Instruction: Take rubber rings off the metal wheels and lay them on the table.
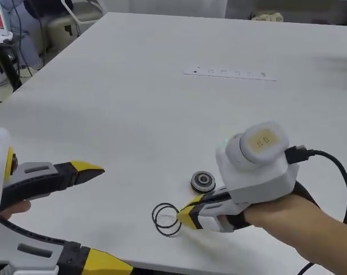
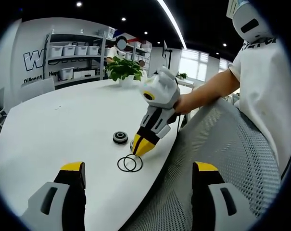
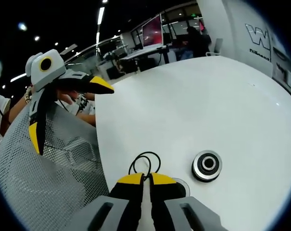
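The right tool (image 1: pixel 186 216) had its jaws together, tips touching the edge of two overlapping rubber rings (image 1: pixel 166 219) that lay flat near the front edge of the worktop (image 1: pixel 162 103); whether a ring was pinched could not be told. The metal wheel (image 1: pixel 203 181) sat just beyond those tips, so the right tool was much the nearer, while the left tool (image 1: pixel 114 219) hung well apart with its jaws wide open. Wall lettering (image 2: pixel 32 60) began with a large "W"; the yellow label (image 1: pixel 264 140) on the right tool was illegible.
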`<action>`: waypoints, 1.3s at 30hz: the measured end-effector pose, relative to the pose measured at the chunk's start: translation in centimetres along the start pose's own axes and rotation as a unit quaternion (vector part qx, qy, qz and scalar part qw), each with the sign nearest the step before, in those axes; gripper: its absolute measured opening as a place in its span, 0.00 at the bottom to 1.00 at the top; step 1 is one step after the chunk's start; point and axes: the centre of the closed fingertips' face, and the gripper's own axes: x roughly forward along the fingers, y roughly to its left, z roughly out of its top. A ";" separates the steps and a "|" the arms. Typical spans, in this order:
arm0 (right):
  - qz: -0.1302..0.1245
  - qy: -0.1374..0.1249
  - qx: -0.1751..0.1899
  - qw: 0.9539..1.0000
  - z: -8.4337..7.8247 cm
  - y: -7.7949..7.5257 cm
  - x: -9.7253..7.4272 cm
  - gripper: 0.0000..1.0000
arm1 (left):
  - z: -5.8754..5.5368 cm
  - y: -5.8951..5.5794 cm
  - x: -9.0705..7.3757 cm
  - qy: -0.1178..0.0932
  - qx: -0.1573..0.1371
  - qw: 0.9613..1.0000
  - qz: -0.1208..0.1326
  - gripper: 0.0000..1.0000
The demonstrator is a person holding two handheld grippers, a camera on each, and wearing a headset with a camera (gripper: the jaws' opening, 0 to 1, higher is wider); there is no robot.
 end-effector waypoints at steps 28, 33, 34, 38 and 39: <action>-0.016 -0.088 -0.001 0.996 3.8 -2.4 -3.1 0.17 | 0.2 -0.3 0.0 -0.005 0.003 1.000 -0.007 0.90; -0.028 -0.123 -0.002 0.992 5.9 -3.4 -4.4 0.21 | 1.1 -0.4 -0.1 -0.029 0.000 1.000 -0.013 0.90; -0.029 -0.126 -0.002 0.992 6.2 -3.5 -4.7 0.21 | 1.2 -0.4 -0.1 -0.028 0.004 0.999 -0.014 0.91; -0.042 -0.144 -0.012 0.989 7.5 -4.4 -6.1 0.24 | 1.6 -0.4 -0.1 -0.024 0.032 0.999 -0.021 0.92; -0.045 -0.148 -0.015 0.988 7.8 -4.6 -6.5 0.25 | 2.0 -0.3 -0.1 -0.027 0.039 0.999 -0.021 0.92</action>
